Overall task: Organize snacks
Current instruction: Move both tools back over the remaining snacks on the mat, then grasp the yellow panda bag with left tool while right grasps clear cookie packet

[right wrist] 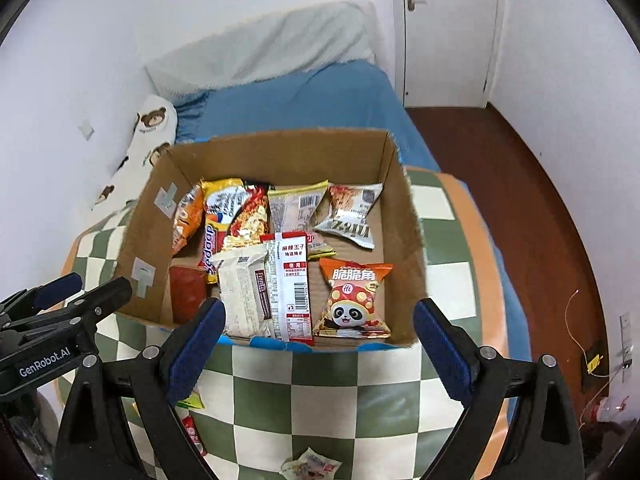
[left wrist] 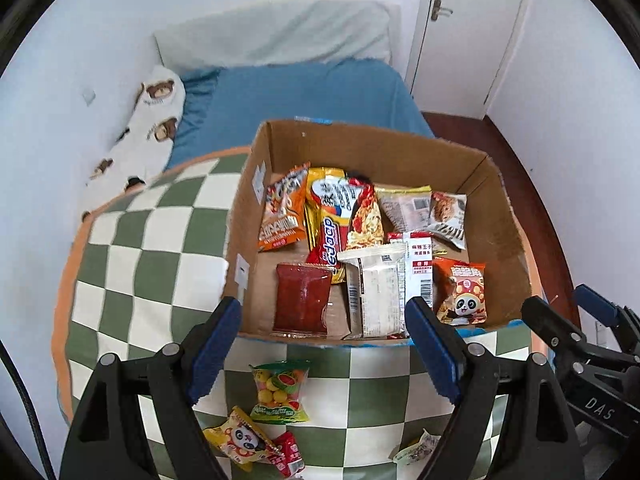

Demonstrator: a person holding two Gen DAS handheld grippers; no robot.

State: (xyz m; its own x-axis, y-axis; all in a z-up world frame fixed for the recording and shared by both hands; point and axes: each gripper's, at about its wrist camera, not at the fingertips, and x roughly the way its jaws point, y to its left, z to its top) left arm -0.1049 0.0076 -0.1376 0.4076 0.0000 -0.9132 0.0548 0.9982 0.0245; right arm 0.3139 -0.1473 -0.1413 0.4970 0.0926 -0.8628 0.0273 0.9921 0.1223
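To my left a bear-print pillow [left wrist: 154, 128] lies against the wall beside the blue sheet [left wrist: 304, 100]. My left gripper [left wrist: 324, 344] hangs spread and empty over the soft checkered quilt [left wrist: 152, 256], where a crinkly fruit-candy bag [left wrist: 280, 392] and a yellow panda packet [left wrist: 240, 438] lie loose. The near wall of the cardboard box [left wrist: 508, 216] stands ahead; inside, glossy packets crowd together, an orange panda packet [right wrist: 354, 300] at its right corner. My right gripper [right wrist: 318, 348] gapes empty too.
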